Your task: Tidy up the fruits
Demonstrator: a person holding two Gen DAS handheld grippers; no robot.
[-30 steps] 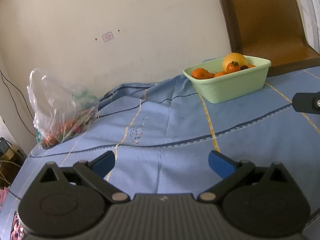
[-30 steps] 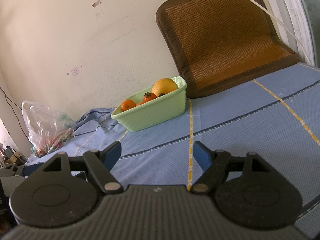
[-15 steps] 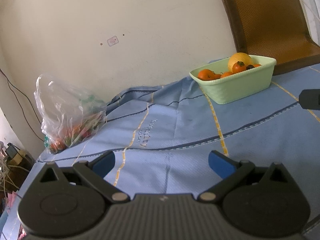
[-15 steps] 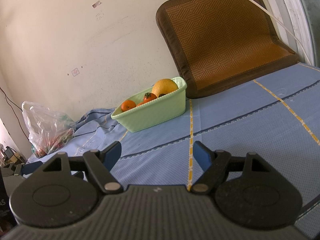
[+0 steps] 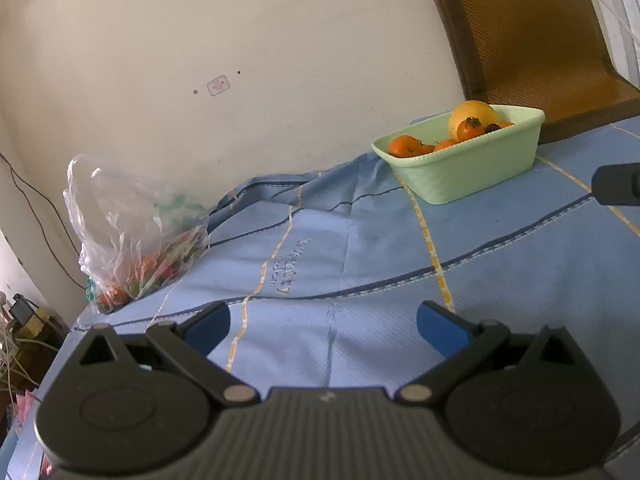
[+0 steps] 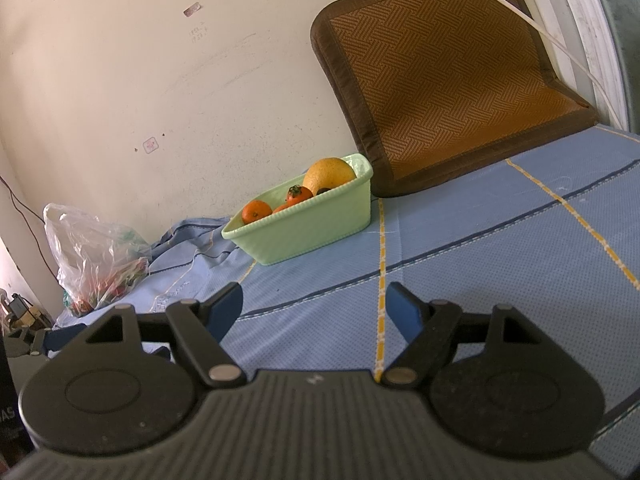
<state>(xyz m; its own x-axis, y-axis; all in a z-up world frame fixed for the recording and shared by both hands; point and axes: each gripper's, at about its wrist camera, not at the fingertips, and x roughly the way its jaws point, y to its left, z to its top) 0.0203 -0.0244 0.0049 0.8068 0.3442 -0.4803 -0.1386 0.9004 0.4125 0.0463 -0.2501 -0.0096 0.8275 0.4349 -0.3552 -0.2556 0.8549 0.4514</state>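
A pale green basket (image 5: 472,172) stands on the blue cloth by the wall and holds a large yellow fruit (image 5: 472,114) and several small orange fruits (image 5: 404,146). It also shows in the right wrist view (image 6: 312,232). A clear plastic bag (image 5: 132,232) with red and green contents lies at the far left against the wall, also in the right wrist view (image 6: 96,260). My left gripper (image 5: 324,326) is open and empty above the cloth, well short of both. My right gripper (image 6: 314,310) is open and empty, in front of the basket.
A blue cloth with yellow and dark stripes (image 5: 360,264) covers the surface. A brown woven cushion (image 6: 448,80) leans on the wall behind the basket. A white cord (image 6: 560,44) crosses it. Cables and clutter (image 5: 24,320) lie off the left edge.
The left gripper has turned and shifted left, so the bag and the basket have slid right in its view. The right gripper has hardly moved.
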